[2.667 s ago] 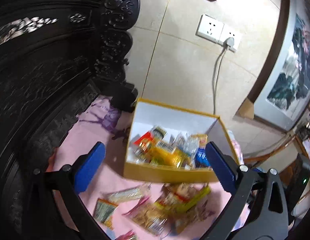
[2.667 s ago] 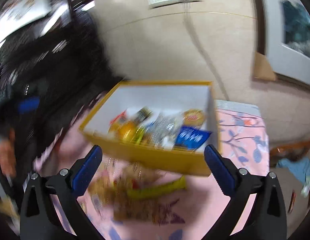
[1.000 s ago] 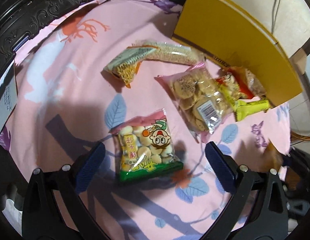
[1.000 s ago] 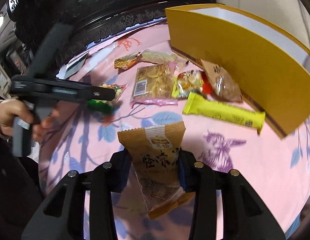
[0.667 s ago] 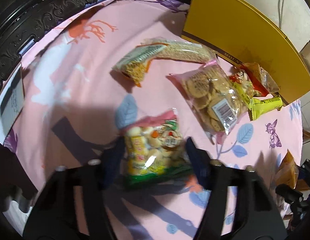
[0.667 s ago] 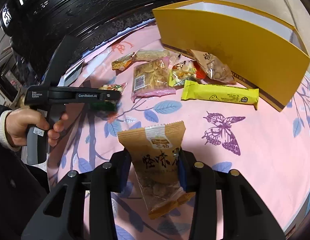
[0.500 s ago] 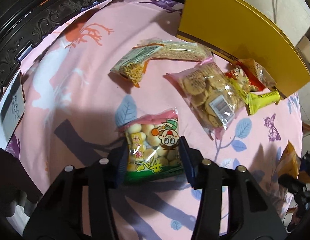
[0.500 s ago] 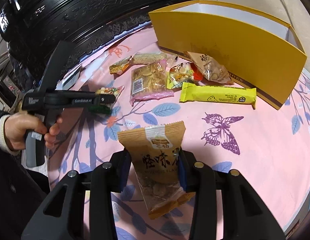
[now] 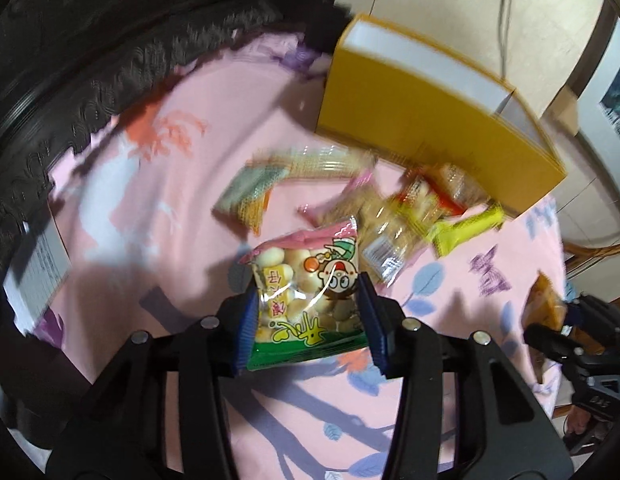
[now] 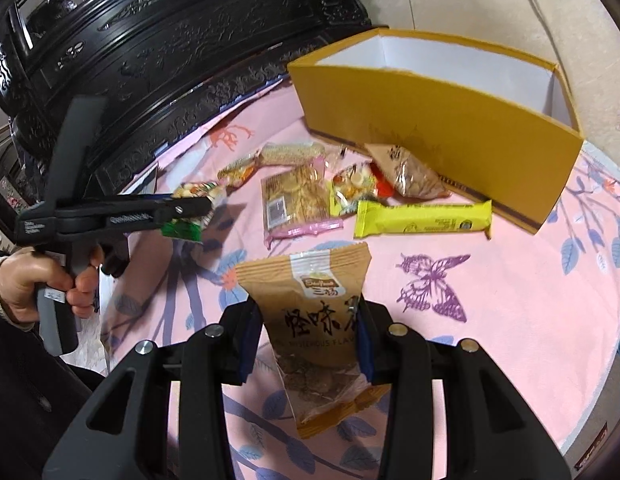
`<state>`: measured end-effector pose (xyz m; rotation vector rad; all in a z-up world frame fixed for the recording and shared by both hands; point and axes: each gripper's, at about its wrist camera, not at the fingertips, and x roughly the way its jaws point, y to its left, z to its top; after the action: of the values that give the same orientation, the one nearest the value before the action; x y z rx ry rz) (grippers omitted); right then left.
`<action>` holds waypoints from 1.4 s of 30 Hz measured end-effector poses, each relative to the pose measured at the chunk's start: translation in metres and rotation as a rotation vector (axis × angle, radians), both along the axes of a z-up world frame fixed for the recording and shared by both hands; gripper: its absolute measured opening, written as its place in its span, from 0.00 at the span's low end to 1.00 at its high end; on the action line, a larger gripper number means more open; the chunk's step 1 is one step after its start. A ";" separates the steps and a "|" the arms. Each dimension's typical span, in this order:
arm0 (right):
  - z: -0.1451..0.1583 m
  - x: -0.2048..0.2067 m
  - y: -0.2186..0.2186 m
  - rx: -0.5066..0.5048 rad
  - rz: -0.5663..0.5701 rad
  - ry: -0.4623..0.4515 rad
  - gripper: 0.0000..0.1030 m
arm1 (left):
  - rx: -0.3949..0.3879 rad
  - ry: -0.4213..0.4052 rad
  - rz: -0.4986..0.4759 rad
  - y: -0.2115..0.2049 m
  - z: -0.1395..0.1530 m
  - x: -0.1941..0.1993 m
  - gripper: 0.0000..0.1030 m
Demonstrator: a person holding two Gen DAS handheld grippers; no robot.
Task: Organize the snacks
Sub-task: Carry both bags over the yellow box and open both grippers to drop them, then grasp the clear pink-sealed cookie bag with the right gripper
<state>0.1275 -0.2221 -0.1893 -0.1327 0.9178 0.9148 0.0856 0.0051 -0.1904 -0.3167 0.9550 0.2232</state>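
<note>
The cartoon biscuit bag (image 9: 306, 300) was pinched in the left gripper (image 9: 308, 320), lifted off the pink cloth (image 9: 158, 208), short of the yellow box (image 9: 421, 120). The right gripper (image 10: 306, 344) clasped a brown snack pouch (image 10: 310, 320), also short of that box. Risk, as I judged it: slippery film could slide from either grip, or both arms could crowd the box's opening and collide

Both fisheye views bend hard at the edges, w/ black corners. My left wrist view is motion-smeared: yellow box (image 9: 437, 128) and loose snacks blurred; only the held biscuit bag (image 9: 306, 300) is sharp. Right view is crisp, evenly lit indoors. Glare on wrappers, dark carved furniture (image 10: 170, 40) glints, soft shadows.
</note>
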 end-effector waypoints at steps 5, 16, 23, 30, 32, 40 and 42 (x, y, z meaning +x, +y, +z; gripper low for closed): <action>0.045 0.014 -0.004 0.081 -0.099 -0.074 0.39 | 0.007 -0.168 -0.042 0.005 0.059 0.021 0.45; 0.130 0.104 0.001 0.168 -0.359 -0.275 0.39 | 0.060 -0.417 -0.235 -0.022 0.160 0.153 0.45; 0.135 0.144 0.012 0.116 -0.499 -0.282 0.96 | 0.064 -0.355 -0.219 -0.029 0.161 0.210 0.98; 0.144 0.139 0.003 0.118 -0.569 -0.344 0.99 | -0.012 -0.306 -0.205 -0.009 0.153 0.207 0.98; 0.144 0.137 0.002 0.108 -0.564 -0.348 0.99 | -0.043 -0.316 -0.189 -0.001 0.155 0.202 0.98; 0.132 0.113 0.003 0.054 -0.542 -0.318 0.99 | -0.066 -0.374 -0.119 0.032 0.168 0.165 0.98; 0.123 0.103 0.004 0.036 -0.540 -0.299 0.99 | -0.050 -0.376 -0.116 0.038 0.166 0.150 0.98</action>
<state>0.2301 -0.2177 -0.0667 0.0126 0.6104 0.3945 0.2354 0.0433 -0.0244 -0.3339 0.6054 0.0309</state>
